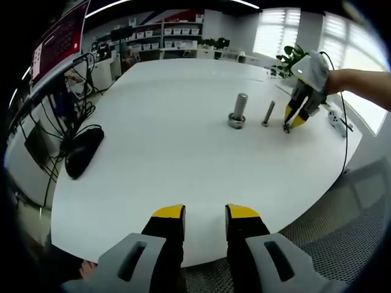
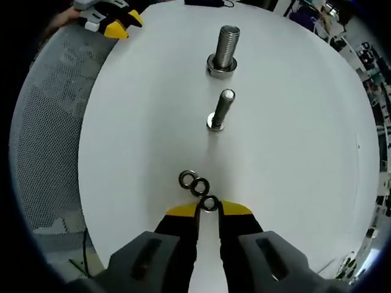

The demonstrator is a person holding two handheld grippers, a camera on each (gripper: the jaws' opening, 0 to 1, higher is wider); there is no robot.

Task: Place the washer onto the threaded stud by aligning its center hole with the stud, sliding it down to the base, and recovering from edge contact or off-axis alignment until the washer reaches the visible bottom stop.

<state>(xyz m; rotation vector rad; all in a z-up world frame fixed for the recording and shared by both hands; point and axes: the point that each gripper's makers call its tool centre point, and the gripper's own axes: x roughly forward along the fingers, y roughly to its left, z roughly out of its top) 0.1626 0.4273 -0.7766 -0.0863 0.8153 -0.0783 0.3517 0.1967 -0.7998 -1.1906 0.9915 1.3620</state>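
On the white worktop (image 2: 293,152), the right gripper (image 2: 209,209) clenches one washer (image 2: 209,204) of a row of three, near the small threaded stud (image 2: 219,110), while the left gripper (image 1: 204,213) hangs released at the worktop's edge.

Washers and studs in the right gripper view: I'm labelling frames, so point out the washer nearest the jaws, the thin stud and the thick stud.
Nearest washer (image 2: 209,204): right gripper view, on its metal ring, at the jaw tips.
Thin stud (image 2: 221,110): right gripper view, mid-shaft.
Thick stud (image 2: 226,46): right gripper view, threaded shaft above its base.
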